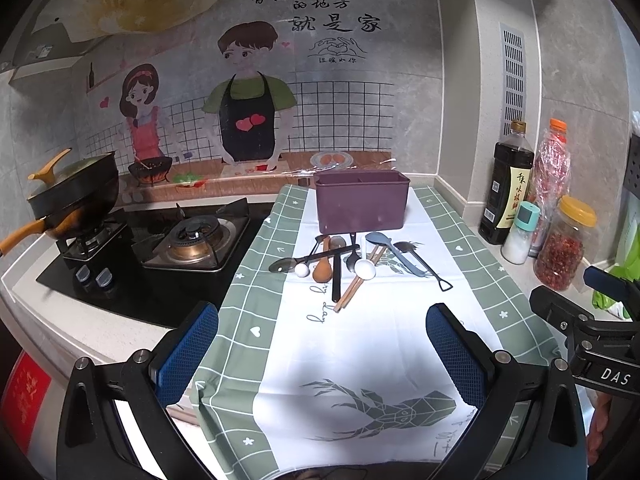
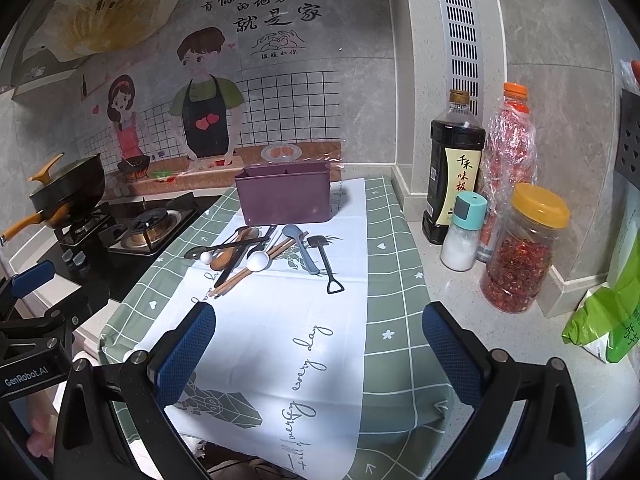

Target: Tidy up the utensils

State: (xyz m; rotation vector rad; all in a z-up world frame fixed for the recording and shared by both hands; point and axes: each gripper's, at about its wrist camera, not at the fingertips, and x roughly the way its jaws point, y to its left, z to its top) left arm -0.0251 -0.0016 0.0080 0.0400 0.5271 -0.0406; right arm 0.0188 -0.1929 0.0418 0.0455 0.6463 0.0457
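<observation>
We hold both grippers spread and empty, left gripper (image 1: 322, 346) and right gripper (image 2: 318, 344). The utensils (image 1: 348, 264) lie heaped far ahead, just before the purple holder (image 1: 362, 204), handles mostly running near-to-far. Neither gripper looks clearly nearer.

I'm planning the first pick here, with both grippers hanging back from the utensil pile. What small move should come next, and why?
Probably ease the right gripper, open and empty, forward toward the black shovel-handled utensil. It lies at the right edge of the pile, apart from the crossed spoons and chopsticks, so it looks easiest to lift cleanly. The purple bin stands just behind.
</observation>
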